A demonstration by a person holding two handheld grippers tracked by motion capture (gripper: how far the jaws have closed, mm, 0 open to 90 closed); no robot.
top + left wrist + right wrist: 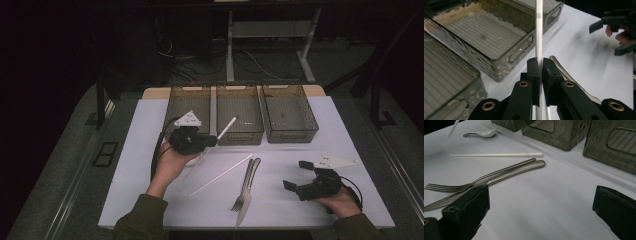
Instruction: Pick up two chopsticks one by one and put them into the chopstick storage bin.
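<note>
**Chopstick clamped and lifted, middle bin just ahead**

Left gripper point(212, 140) pinched tight on one white chopstick point(226, 128), pads meeting around the shaft near its thicker end, as seen close up in the left gripper view point(539, 37). Held clear of the table point(350, 200), long axis slanting up and away toward the far edge, tip reaching over the near wall of the middle bin point(241, 134). Next move likely a short carry forward, then a release lengthwise along the bin. Second chopstick point(220, 175) lying flat mid-table, diagonal, nearer the left hand than the right. Fork point(245, 187) and knife point(249, 192) side by side just beyond it. Right gripper point(295, 176) resting near the right front corner, jaws wide apart, nothing between them
</note>
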